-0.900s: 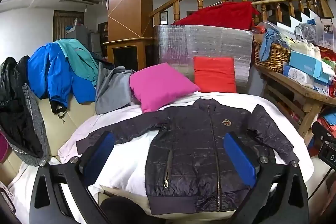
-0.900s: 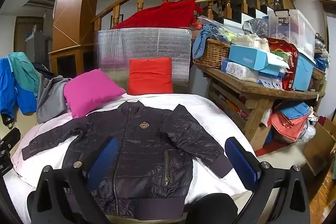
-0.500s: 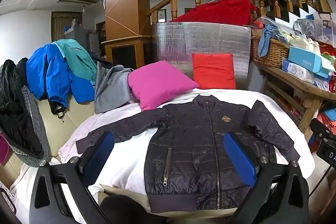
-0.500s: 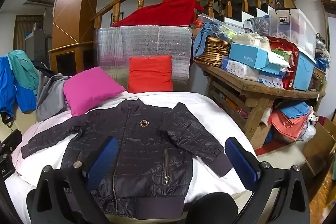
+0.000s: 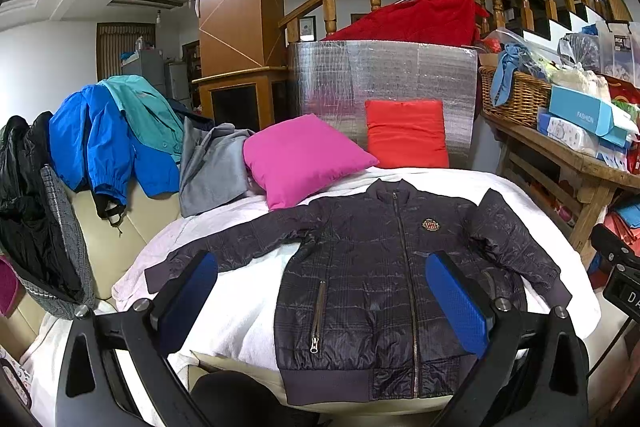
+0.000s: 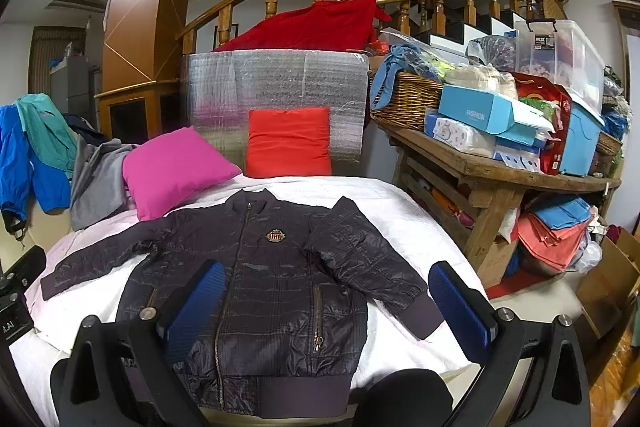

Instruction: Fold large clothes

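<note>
A dark quilted jacket [image 5: 360,267] [image 6: 272,279] lies flat and zipped, front up, on a white-covered surface [image 5: 248,299] [image 6: 384,203], sleeves spread to both sides and hem toward me. My left gripper [image 5: 320,295] hovers above its lower part, open, with nothing between the blue pads. My right gripper [image 6: 324,303] hangs over the hem and the right sleeve's cuff, open and holding nothing. Neither touches the cloth.
A pink cushion [image 5: 304,155] and a red cushion [image 5: 406,133] lean behind the jacket against a silver foil panel [image 5: 380,75]. Several jackets [image 5: 100,139] drape over a sofa back at left. A cluttered wooden table [image 6: 492,175] stands at right.
Both views have shifted slightly, with the jacket sitting a little lower and nearer in frame. Both grippers stay open; the jacket has not moved.
</note>
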`<state>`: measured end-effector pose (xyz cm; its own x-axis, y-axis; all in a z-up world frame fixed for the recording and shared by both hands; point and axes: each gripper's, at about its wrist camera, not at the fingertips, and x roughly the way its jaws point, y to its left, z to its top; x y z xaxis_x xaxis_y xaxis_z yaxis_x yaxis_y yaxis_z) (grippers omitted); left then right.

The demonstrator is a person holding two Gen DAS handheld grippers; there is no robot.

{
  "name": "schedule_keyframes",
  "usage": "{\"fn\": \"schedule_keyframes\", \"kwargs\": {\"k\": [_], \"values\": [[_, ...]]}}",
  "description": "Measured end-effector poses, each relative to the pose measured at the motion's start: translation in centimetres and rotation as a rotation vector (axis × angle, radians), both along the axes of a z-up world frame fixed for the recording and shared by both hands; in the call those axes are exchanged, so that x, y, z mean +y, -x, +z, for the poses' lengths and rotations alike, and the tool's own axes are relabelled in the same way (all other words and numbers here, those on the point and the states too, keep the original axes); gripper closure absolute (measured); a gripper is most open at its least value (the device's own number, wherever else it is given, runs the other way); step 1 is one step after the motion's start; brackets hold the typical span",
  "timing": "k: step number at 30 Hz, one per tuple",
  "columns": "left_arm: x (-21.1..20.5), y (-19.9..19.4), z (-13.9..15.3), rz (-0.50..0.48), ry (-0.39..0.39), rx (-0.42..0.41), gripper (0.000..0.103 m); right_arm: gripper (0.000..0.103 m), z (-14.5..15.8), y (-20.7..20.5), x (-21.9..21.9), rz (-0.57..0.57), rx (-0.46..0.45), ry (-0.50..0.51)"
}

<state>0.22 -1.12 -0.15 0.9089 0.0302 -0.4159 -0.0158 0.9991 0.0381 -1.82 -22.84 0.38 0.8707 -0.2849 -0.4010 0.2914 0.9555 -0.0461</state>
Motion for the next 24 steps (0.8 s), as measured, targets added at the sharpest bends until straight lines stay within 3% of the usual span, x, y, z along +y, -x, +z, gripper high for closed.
{"fn": "schedule_keyframes", "kwargs": {"k": [24], "values": [[-0.1,-1.5,-1.6,-0.005,-0.005,0.044,0.0,0.0,-1.1,-1.7,0.1,0.013,0.052,0.009]]}}
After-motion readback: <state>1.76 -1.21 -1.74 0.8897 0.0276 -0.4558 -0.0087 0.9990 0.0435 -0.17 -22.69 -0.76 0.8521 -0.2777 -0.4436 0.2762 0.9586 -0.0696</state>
